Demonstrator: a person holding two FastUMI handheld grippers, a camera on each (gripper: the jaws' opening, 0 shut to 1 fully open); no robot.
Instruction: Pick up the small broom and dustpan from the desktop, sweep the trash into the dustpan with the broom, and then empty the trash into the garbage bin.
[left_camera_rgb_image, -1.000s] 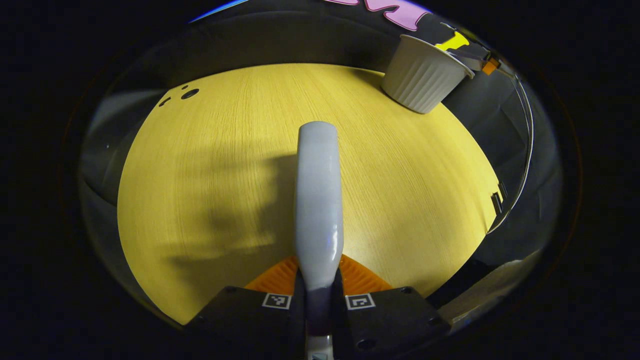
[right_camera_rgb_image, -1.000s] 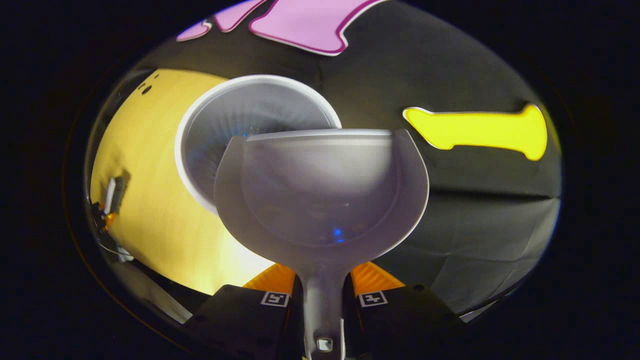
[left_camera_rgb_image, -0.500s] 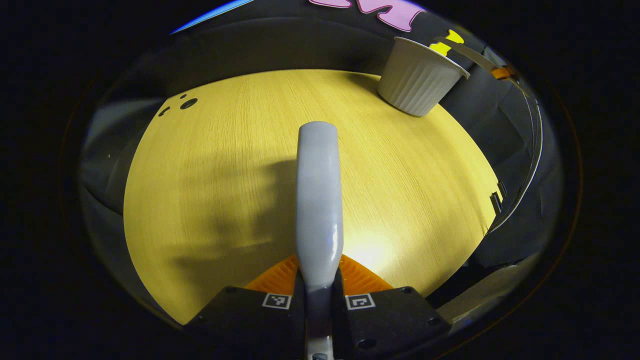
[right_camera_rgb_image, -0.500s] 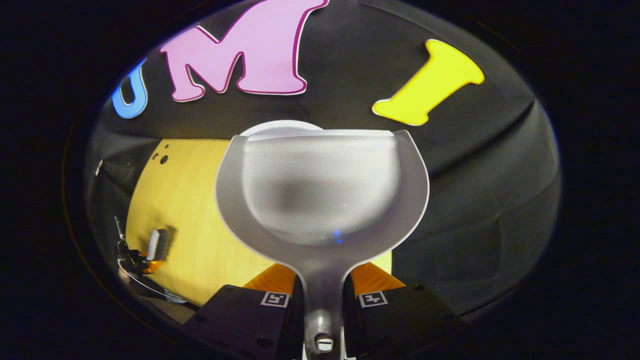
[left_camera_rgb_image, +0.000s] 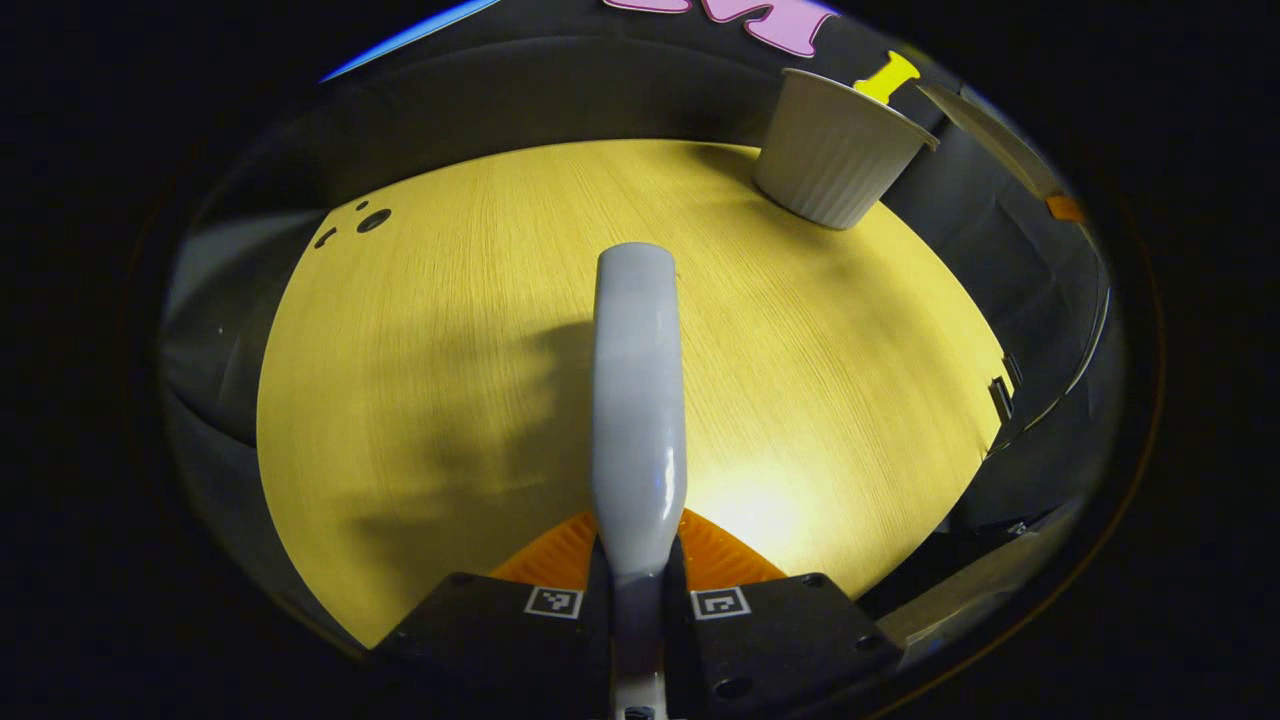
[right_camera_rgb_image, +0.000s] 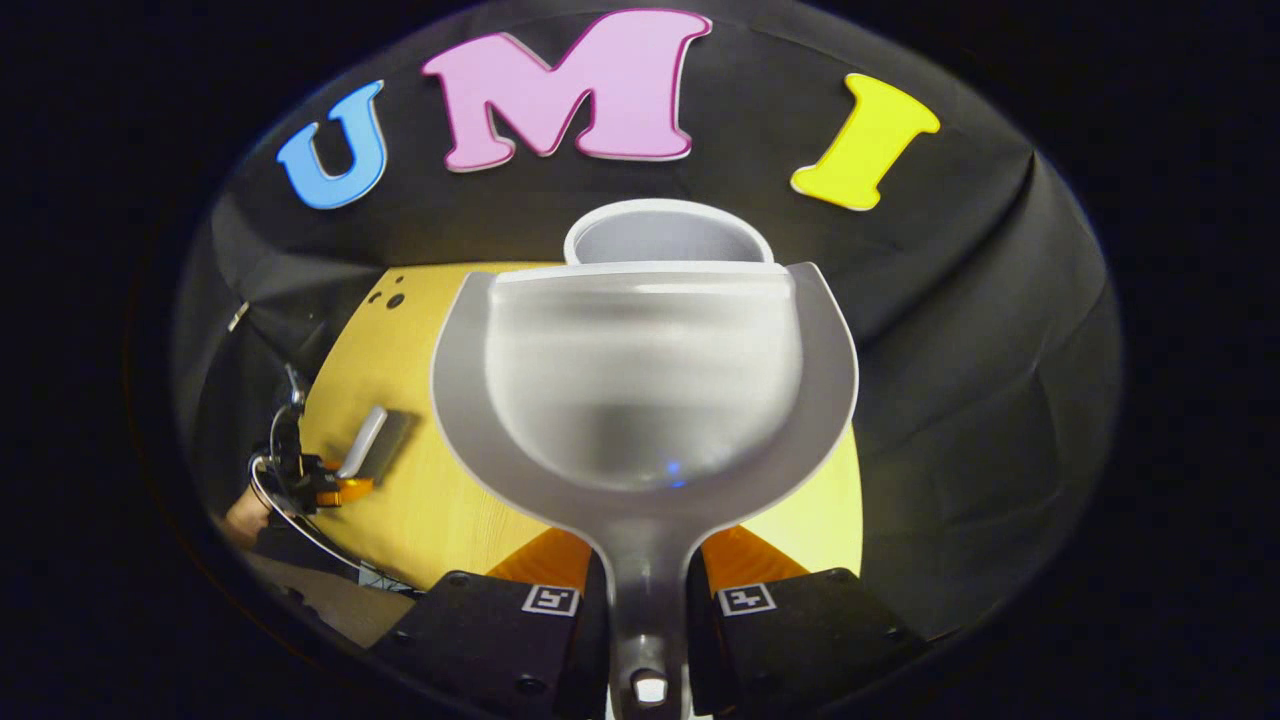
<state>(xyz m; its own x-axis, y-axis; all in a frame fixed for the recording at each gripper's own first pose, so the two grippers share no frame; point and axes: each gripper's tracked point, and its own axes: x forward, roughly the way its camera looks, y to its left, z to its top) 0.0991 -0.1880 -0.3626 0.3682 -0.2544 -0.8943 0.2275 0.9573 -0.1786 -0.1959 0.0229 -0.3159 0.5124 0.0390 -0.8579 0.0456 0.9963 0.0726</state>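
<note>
My left gripper (left_camera_rgb_image: 637, 565) is shut on the small broom (left_camera_rgb_image: 638, 400), whose pale grey back stands up over the yellow wooden desktop (left_camera_rgb_image: 430, 380). The white ribbed garbage bin (left_camera_rgb_image: 835, 150) stands at the far right corner of the desk. My right gripper (right_camera_rgb_image: 645, 575) is shut on the handle of the grey dustpan (right_camera_rgb_image: 645, 400), held level in the air with its scoop bare. The garbage bin's rim (right_camera_rgb_image: 668, 225) shows just behind the pan's front lip. Far to the left, the broom (right_camera_rgb_image: 362, 442) and the left gripper (right_camera_rgb_image: 325, 490) hover over the desk.
Small dark holes (left_camera_rgb_image: 372, 218) mark the desk's far left corner. The desk's right edge (left_camera_rgb_image: 985, 400) drops off to dark cloth. A cable (right_camera_rgb_image: 290, 520) loops below the left gripper, beside a hand (right_camera_rgb_image: 243, 515).
The dustpan has swung back from its tilt over the bin's mouth to level, and the bin now sits farther off behind it. The left gripper and broom barely shifted.
</note>
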